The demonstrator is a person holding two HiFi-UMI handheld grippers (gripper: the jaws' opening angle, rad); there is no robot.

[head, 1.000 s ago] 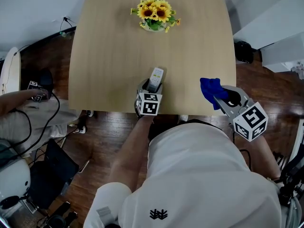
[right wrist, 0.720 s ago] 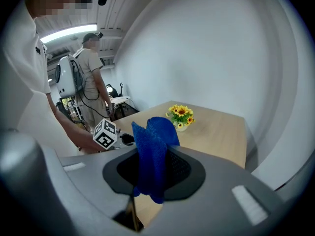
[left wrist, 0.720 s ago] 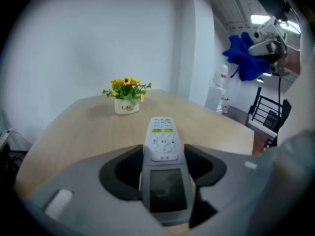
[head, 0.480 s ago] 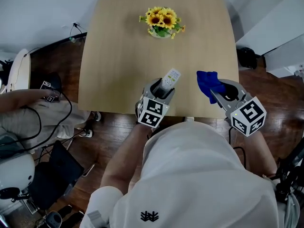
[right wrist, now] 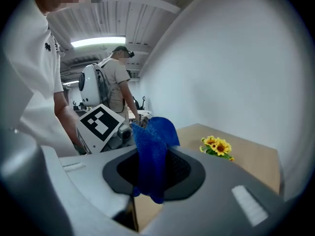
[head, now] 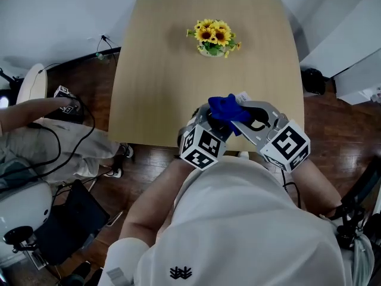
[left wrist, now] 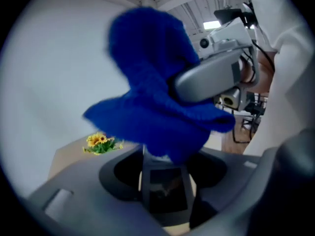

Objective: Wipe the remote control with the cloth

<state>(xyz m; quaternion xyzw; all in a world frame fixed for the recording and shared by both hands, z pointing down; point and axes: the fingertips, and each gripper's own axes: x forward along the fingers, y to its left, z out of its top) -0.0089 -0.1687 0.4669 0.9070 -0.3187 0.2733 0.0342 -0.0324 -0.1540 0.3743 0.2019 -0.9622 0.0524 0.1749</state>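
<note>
A: Left gripper point(head: 214, 119): jaws partway closed, clamped on the remote point(left wrist: 165, 188), which lies lengthwise between them, lifted off the tabletop point(head: 155, 70). Right gripper point(head: 240, 114): jaws pinched on the blue cloth point(head: 228, 106).

B: Contact?

A: The cloth drapes over the remote's far end. Both hang above the near edge, well apart from the sunflowers point(head: 214, 36).

B: Note for the wipe, which looks to be just starting: hold the left grip steady. Drag the cloth along the button face in long strokes. Press lightly, so the remote neither slips nor twists in the jaws.
</note>
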